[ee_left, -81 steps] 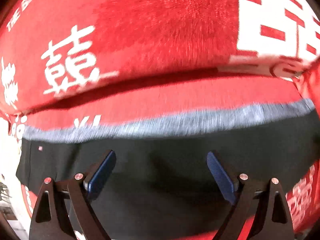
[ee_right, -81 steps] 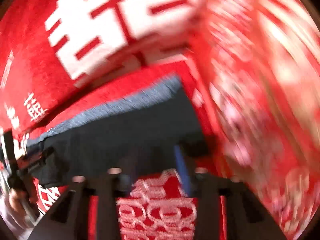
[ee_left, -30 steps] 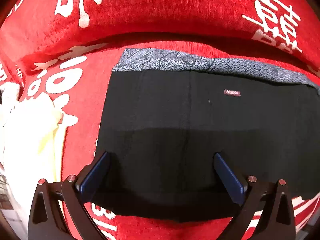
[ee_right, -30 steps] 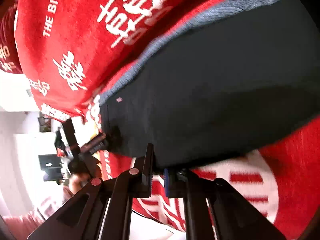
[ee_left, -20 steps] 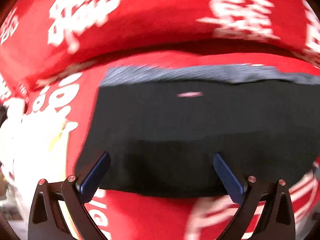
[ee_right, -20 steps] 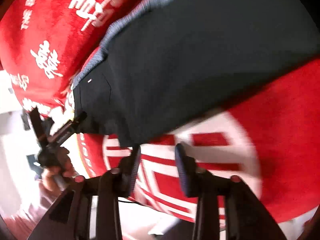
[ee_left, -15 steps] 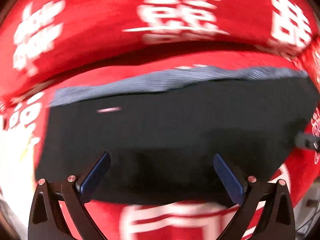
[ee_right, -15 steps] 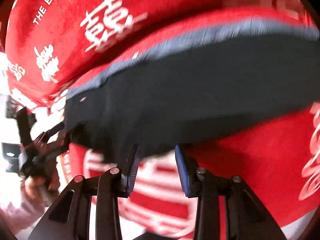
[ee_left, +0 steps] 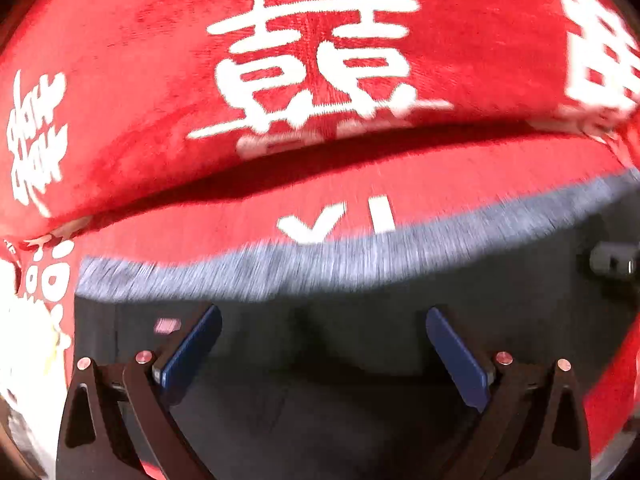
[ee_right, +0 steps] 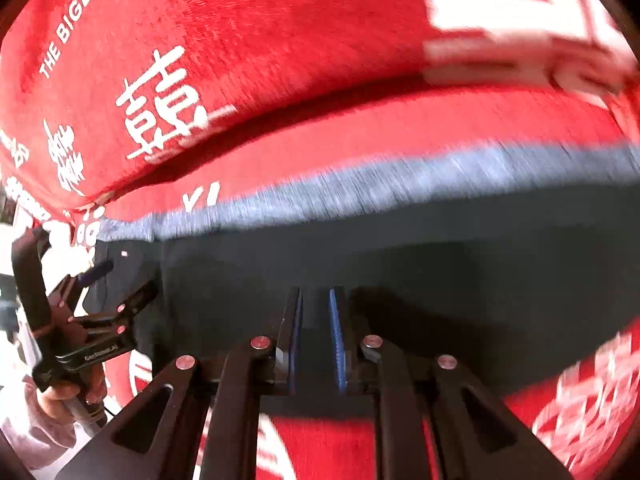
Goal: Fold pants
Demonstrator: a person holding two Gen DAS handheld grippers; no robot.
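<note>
My right gripper (ee_right: pixel 315 334) has just been closing on the folded black pants with grey waistband (ee_right: pixel 420 264); my left gripper (ee_left: pixel 322 344) gapes wide, empty, above them.

Bright light, motion blur, perhaps fisheye-warped edges.

Flat folded black pants w/ grey waistband (ee_left: pixel 320 344) cover most of the red plush blanket w/ white characters (ee_left: pixel 132 80); nothing stands on them. A raised blanket fold (ee_right: pixel 280 40) blocks the far side. Bare blanket strip betw. fold & waistband is passable.
</note>
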